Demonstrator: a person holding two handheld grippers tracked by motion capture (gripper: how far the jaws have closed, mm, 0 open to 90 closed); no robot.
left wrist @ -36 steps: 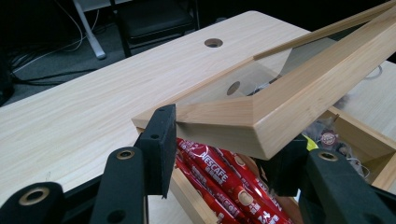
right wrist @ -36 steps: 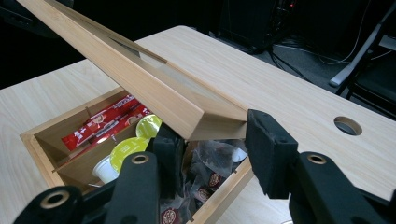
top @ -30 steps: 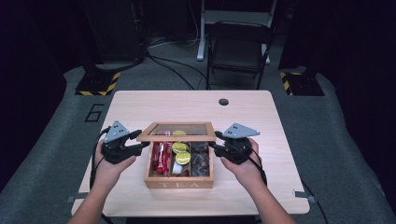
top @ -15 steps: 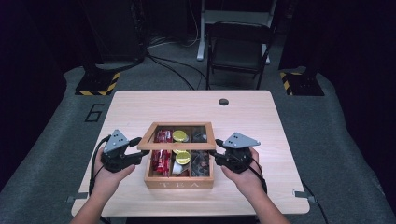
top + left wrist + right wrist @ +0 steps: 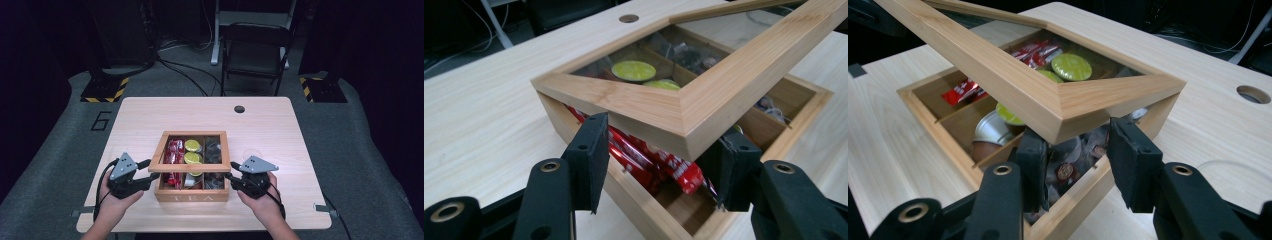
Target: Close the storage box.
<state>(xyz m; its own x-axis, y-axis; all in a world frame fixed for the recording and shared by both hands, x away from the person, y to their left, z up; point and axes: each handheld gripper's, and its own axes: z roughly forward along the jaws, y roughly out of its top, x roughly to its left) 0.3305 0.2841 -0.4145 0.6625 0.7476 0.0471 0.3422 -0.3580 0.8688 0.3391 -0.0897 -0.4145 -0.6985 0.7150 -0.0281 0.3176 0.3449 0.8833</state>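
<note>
A wooden tea box (image 5: 192, 194) stands at the table's near middle. Its glass-paned lid (image 5: 156, 156) is hinged at the back and tilted a little above the box. My left gripper (image 5: 147, 169) is at the lid's near left corner and my right gripper (image 5: 231, 172) at its near right corner. In the left gripper view the lid's corner (image 5: 684, 120) lies over my left gripper (image 5: 663, 137); its jaws have just been opening and do not pinch the wood. In the right gripper view the other corner (image 5: 1063, 110) likewise rests over the parted jaws of my right gripper (image 5: 1077, 132).
Inside the box lie red packets (image 5: 174, 150), green-topped capsules (image 5: 192, 146) and dark packets (image 5: 214, 150). A clear round object (image 5: 252, 152) sits on the table right of the box. A cable hole (image 5: 239, 108) is near the far edge, with a chair (image 5: 255, 50) beyond.
Both hands have sunk and come nearer to the table's front edge. The lid has come down with them from a steeper tilt to a shallow one.
</note>
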